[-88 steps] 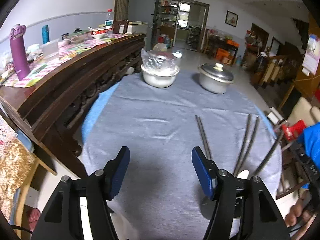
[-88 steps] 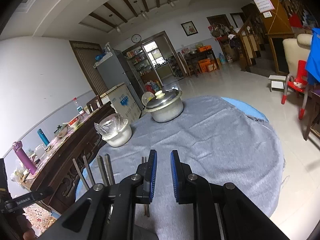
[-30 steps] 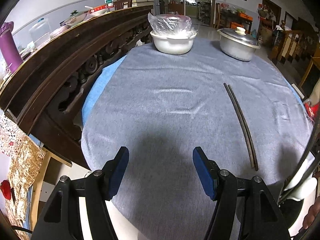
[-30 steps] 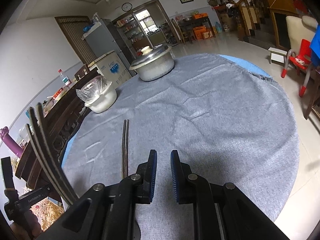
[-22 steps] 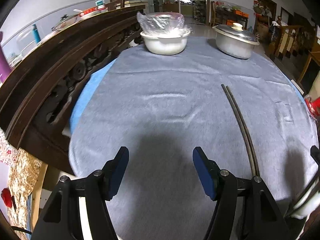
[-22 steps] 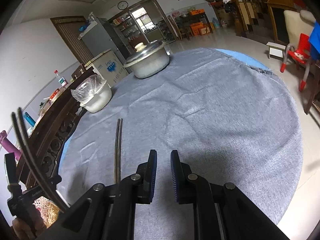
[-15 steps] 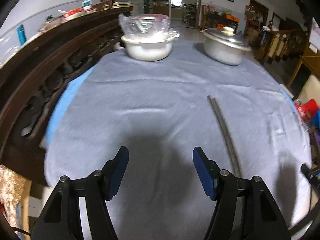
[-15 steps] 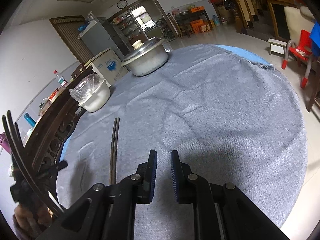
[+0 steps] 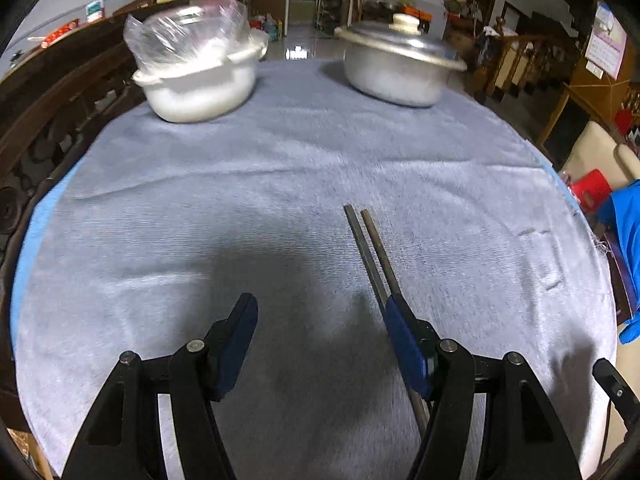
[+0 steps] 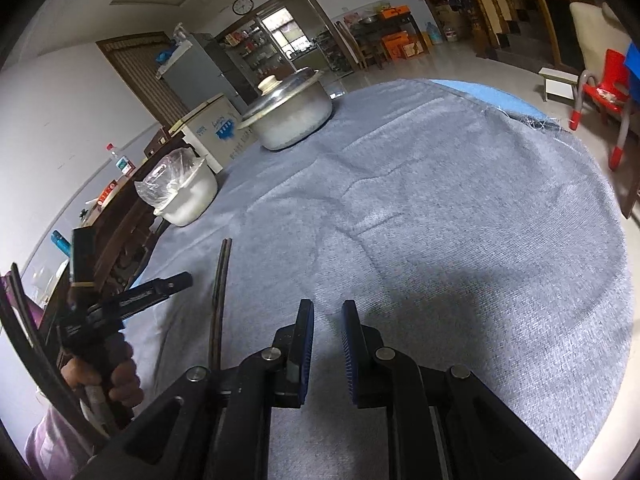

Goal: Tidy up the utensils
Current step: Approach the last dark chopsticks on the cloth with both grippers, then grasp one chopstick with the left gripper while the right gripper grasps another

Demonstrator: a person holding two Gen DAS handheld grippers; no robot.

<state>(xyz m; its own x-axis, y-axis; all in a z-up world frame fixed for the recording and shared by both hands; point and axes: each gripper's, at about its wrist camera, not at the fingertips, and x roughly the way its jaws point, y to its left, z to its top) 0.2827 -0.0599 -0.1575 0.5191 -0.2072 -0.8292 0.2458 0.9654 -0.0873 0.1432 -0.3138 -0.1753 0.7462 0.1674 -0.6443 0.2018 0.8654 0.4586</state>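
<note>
Left hand-held gripper (image 9: 320,322): jaws spread wide, nothing betw. them, low over the desk (image 9: 160,208), which has a grey cloth on it. Right hand-held gripper (image 10: 327,326): pads nearly together w/ a narrow gap, nothing in it.

Containers, far side of desk: white bowl (image 9: 198,92) w/ a clear plastic bag over the top, contents I can't make out; metal pot (image 9: 396,68) w/ lid on, contents hidden. The two stand apart, side by side.

Chopsticks (image 9: 370,248): one dark pair, lying flat on the cloth, sticks side by side and touching. Near end runs under the right-side finger of my left hand-held gripper; far end points toward the pot. From the right wrist view the pair lies left of the right hand-held gripper, apart from it.
</note>
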